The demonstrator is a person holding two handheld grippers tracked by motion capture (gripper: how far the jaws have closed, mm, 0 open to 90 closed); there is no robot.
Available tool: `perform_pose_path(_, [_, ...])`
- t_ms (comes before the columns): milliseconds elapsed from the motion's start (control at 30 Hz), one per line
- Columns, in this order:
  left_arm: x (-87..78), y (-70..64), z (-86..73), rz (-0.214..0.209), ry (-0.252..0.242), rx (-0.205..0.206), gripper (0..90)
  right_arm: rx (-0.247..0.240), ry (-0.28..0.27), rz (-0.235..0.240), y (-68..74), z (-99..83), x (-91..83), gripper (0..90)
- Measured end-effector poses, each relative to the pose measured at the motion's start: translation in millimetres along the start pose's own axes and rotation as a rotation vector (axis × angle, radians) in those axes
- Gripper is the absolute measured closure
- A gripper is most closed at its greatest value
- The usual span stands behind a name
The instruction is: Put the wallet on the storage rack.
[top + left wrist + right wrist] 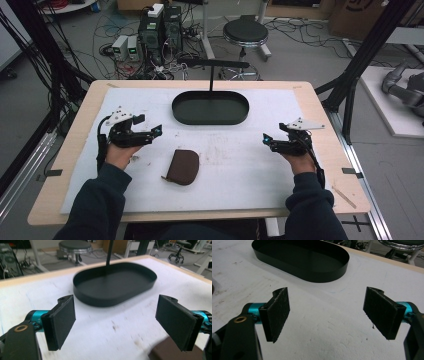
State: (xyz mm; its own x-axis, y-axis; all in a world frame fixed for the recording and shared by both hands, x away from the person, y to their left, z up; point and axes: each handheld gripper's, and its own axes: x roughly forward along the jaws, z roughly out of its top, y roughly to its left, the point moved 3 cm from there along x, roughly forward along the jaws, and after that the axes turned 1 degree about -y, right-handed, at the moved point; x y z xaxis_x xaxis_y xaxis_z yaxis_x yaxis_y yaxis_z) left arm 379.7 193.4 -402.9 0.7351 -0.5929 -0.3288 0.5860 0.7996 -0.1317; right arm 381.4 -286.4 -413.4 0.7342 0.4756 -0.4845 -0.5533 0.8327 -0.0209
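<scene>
Nearest the high cam are your dark sleeves (97,205), coming in from the bottom edge w/ a gripper in each hand. Your left gripper (156,131) sits over the white mat (240,175) on the left side of the table (70,150), pointing inward to the right, jaws spread wide w/ nothing between them; the left gripper view confirms it, both black pads (61,321) far apart and bare mat between. Your right gripper (266,139) mirrors it on the right side, pointing inward to the left, jaws also wide and empty; in the right gripper view the pads (277,312) stand well apart over plain mat. The brown pouch (183,166) lies flat on the mat between the two grippers, nearer your left one and a bit closer to you than either; neither gripper touches it. In the left gripper view a blurred brown corner of it (175,351) shows at the bottom right, below the right-hand jaw. The black oval tray (210,120) sits farther back, approx. center of the mat, well apart from the pouch and both grippers; a thin black post (211,77) rises behind it w/ a crossbar on top. Tray interior looks bare in both gripper views. Beyond the table: a round stool (245,32) and cables on the floor.
</scene>
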Motion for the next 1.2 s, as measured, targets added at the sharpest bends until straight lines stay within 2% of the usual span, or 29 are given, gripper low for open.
perform_pose_path(100, [-4.5,-4.6,-9.7,0.002,0.015,-0.013,16.2,-0.003,0.004,0.007,3.2,-2.5,-1.9,21.6])
perform_pose_path(267, [-8.2,-14.8,-15.9,-0.003,0.038,-0.023,16.9,-0.013,0.009,0.024,9.7,-7.3,-6.5,21.6])
perform_pose_path(400, [-9.3,-26.1,-23.8,-0.024,0.07,-0.028,16.9,-0.027,0.013,0.025,14.1,-9.5,-9.4,21.6])
perform_pose_path(533, [-6.8,-38.5,-32.1,-0.082,0.108,-0.031,21.9,-0.031,0.014,0.029,17.1,-8.4,-8.5,21.6])
perform_pose_path(633, [1.7,-48.3,-40.9,-0.115,0.163,-0.028,23.6,-0.035,0.015,0.027,16.6,-8.2,-5.6,21.6])
perform_pose_path(900, [18.4,-55.8,-62.2,-0.189,0.309,-0.067,25.5,-0.034,0.024,0.033,13.6,-8.3,-1.1,21.6])
perform_pose_path(1033, [20.6,-58.9,-65.1,-0.246,0.343,-0.103,27.6,-0.044,0.028,0.034,14.9,-8.1,-0.9,21.6])
perform_pose_path(1100, [21.4,-60.9,-66.9,-0.291,0.355,-0.119,30.6,-0.049,0.03,0.033,16.0,-7.9,-1.4,21.6])
perform_pose_path(1167, [22.5,-61.6,-68.5,-0.308,0.359,-0.124,31.2,-0.055,0.023,0.033,16.6,-7.3,-2.0,22.5])
perform_pose_path(1200, [22.9,-61.5,-69.0,-0.311,0.361,-0.139,31.2,-0.059,0.02,0.032,16.4,-6.9,-2.2,25.6])
